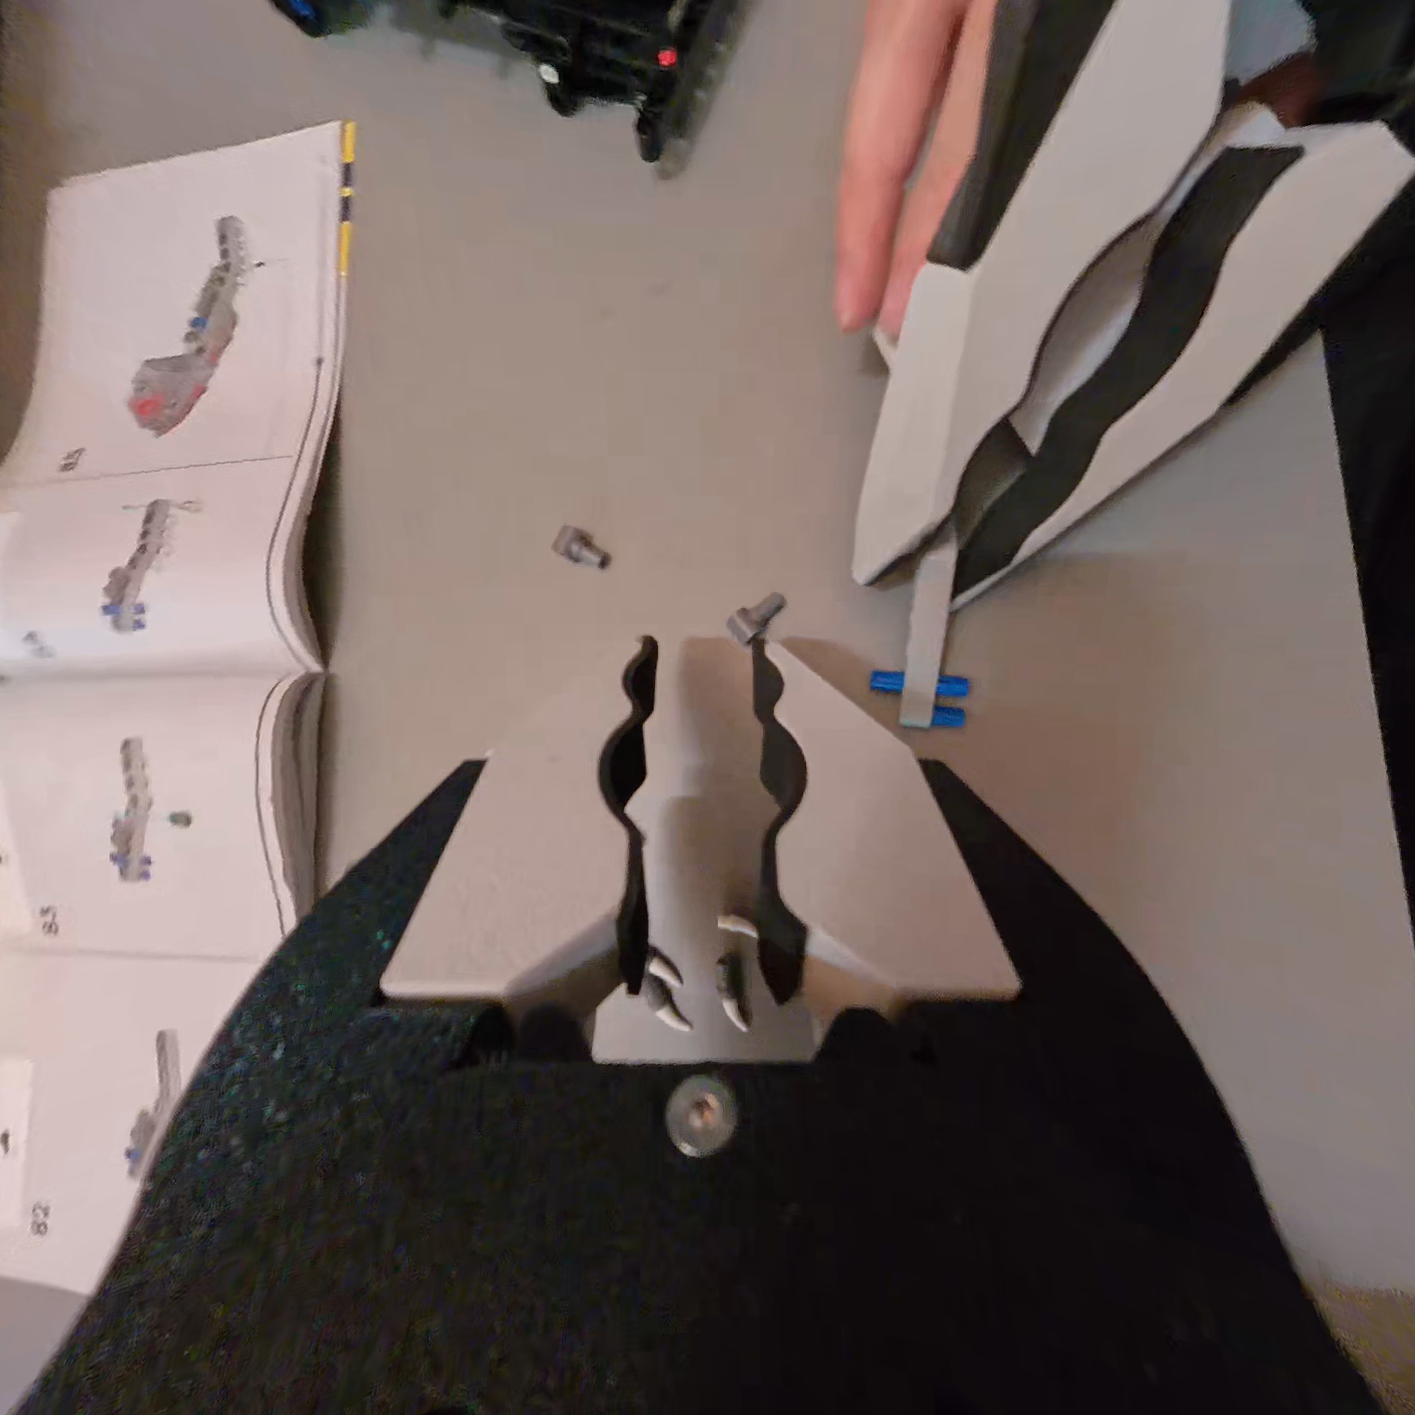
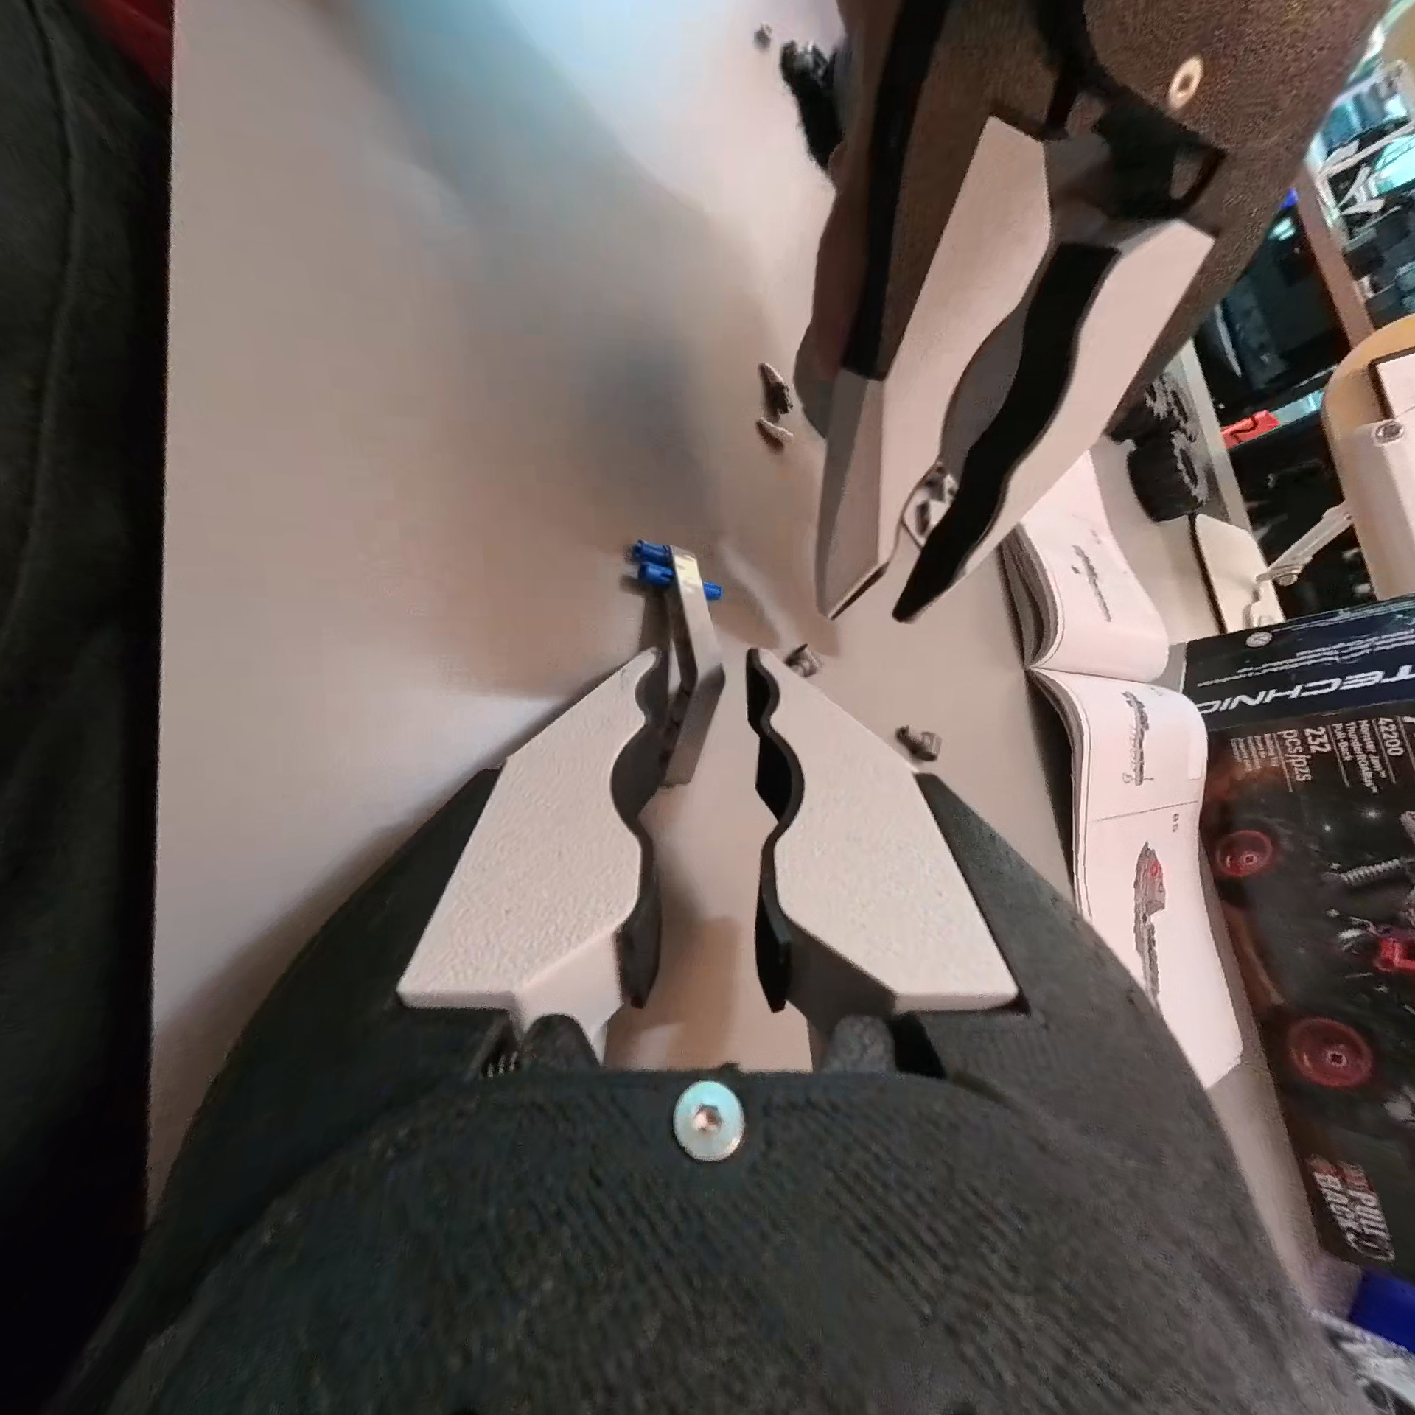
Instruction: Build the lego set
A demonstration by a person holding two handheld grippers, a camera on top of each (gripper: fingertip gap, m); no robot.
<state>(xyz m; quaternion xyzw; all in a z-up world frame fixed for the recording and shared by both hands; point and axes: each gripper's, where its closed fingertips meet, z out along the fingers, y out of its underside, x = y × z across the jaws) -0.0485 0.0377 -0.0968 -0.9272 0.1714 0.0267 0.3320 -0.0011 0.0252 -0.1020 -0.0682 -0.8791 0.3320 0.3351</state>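
A grey lego beam point(image 2: 693, 612) with blue pins point(image 2: 651, 570) at its far end lies between the jaws of my right gripper point(image 2: 704, 658). It touches the left pad, with a gap to the right pad, so the jaws are open. The left wrist view shows the beam point(image 1: 928, 635) sticking out past the right gripper's point(image 1: 919, 582) tips. My left gripper point(image 1: 704, 643) is open and empty, low over the table. A small grey connector point(image 1: 754, 616) sits at its right fingertip. A second grey connector point(image 1: 580, 547) lies a little farther off.
An open instruction booklet point(image 1: 168, 536) lies at the left. A black lego model point(image 1: 612, 61) stands at the far edge. A person's fingers point(image 1: 880, 191) rest beside the right gripper. The set's box point(image 2: 1317, 880) and more small grey pieces point(image 2: 773, 398) lie on the table.
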